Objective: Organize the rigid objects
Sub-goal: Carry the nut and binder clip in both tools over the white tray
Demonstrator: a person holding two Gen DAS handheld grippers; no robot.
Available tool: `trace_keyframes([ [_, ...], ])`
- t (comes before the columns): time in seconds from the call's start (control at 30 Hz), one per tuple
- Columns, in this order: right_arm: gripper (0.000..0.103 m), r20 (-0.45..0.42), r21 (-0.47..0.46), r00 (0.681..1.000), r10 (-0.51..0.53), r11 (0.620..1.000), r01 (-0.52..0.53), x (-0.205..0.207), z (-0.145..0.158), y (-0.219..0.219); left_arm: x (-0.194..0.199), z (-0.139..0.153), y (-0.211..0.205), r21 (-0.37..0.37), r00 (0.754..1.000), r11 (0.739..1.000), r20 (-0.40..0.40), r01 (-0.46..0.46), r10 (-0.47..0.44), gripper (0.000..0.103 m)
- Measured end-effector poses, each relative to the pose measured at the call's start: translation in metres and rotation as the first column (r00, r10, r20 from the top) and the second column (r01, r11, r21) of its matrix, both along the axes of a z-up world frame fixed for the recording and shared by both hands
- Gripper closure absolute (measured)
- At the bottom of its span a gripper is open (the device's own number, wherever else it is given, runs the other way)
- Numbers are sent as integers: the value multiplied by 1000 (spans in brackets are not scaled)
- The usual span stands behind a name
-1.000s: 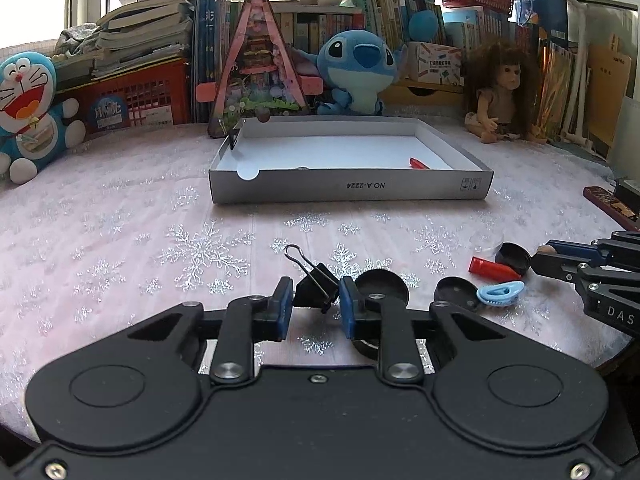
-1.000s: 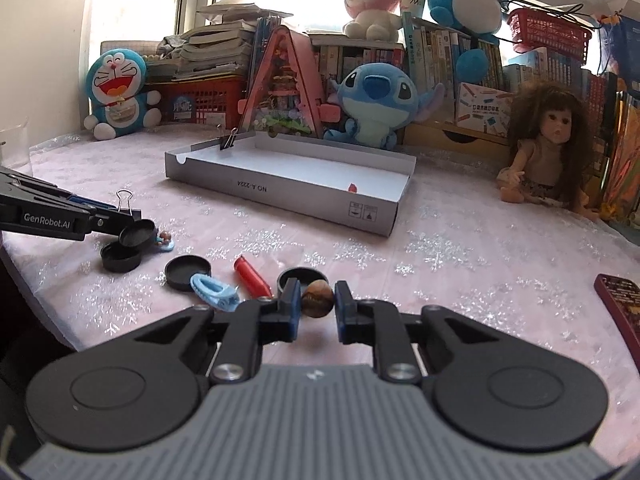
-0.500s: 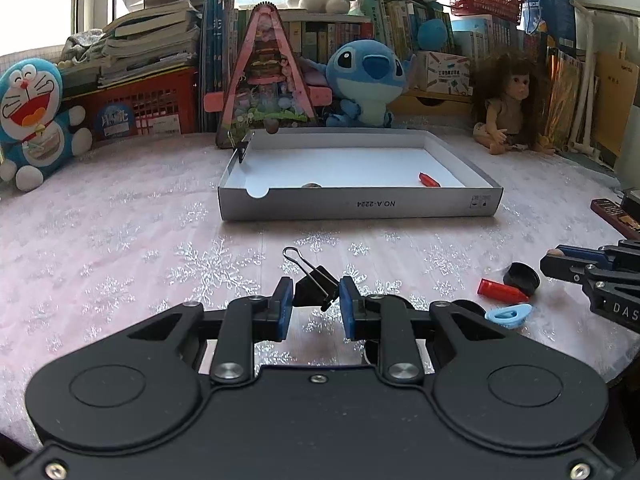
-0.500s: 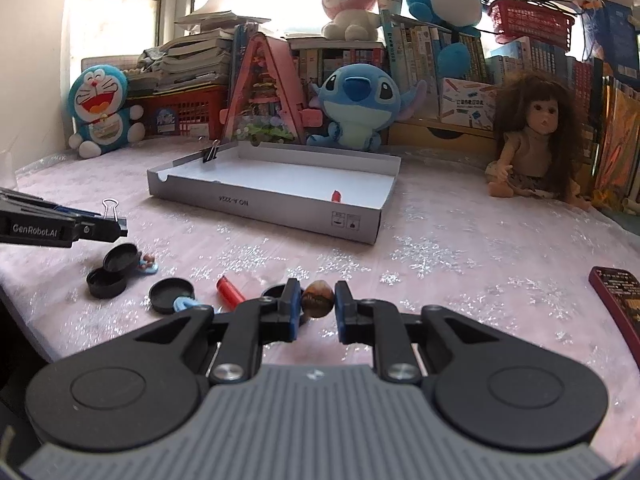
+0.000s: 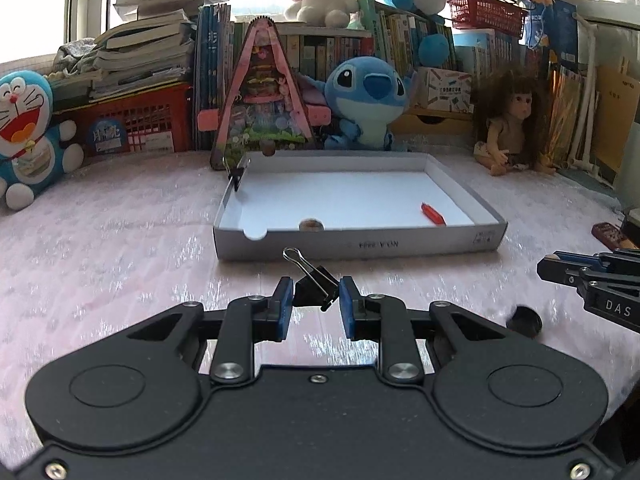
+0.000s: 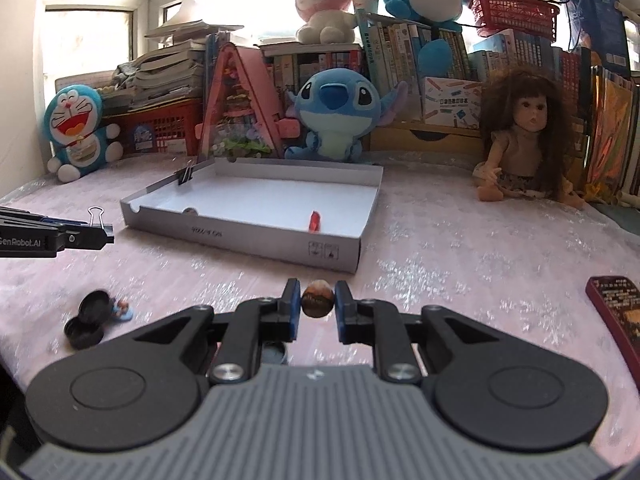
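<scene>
My left gripper [image 5: 313,301] is shut on a black binder clip [image 5: 314,282], held above the cloth just in front of the white box tray [image 5: 360,245]. My right gripper [image 6: 317,305] is shut on a small brown round nut-like object [image 6: 317,299], near the tray's [image 6: 256,242] front right corner. The tray holds a red piece [image 5: 433,213], a brown round piece [image 5: 311,224] and a binder clip on its left rim [image 5: 237,174]. The left gripper also shows in the right wrist view [image 6: 106,235].
Black round caps [image 6: 89,319] and a small blue figure [image 6: 122,310] lie on the pink snowflake cloth at front left. A dark red remote [image 6: 618,308] lies at the right. A doll [image 6: 520,136], plush toys [image 6: 336,116] and books line the back.
Both grippers have risen and moved forward toward the tray with their objects still held. The caps and red piece on the cloth have dropped out of the left wrist view.
</scene>
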State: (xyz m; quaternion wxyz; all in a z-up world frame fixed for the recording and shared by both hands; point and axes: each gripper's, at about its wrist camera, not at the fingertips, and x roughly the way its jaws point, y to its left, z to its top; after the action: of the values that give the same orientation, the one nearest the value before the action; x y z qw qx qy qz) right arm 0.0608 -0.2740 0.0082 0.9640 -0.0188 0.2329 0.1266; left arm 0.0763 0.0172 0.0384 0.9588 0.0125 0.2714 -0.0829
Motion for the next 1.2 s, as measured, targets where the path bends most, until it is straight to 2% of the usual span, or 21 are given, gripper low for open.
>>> trace_keyframes([
  [0.33, 82, -19, 38, 999, -26, 999, 27, 40, 14, -5, 44, 21, 7, -11, 999, 1000, 28, -20, 20, 80],
  [0.57, 82, -46, 54, 999, -30, 998, 32, 73, 20, -2, 80, 23, 12, -25, 999, 999, 19, -46, 46, 80],
  [0.83, 82, -94, 65, 995, -44, 997, 50, 114, 16, 3, 125, 11, 12, -17, 998, 998, -18, -67, 67, 80],
  [1.2, 82, -159, 54, 986, -47, 997, 56, 153, 4, 16, 156, -14, 6, 19, 993, 996, -76, -85, 87, 80],
])
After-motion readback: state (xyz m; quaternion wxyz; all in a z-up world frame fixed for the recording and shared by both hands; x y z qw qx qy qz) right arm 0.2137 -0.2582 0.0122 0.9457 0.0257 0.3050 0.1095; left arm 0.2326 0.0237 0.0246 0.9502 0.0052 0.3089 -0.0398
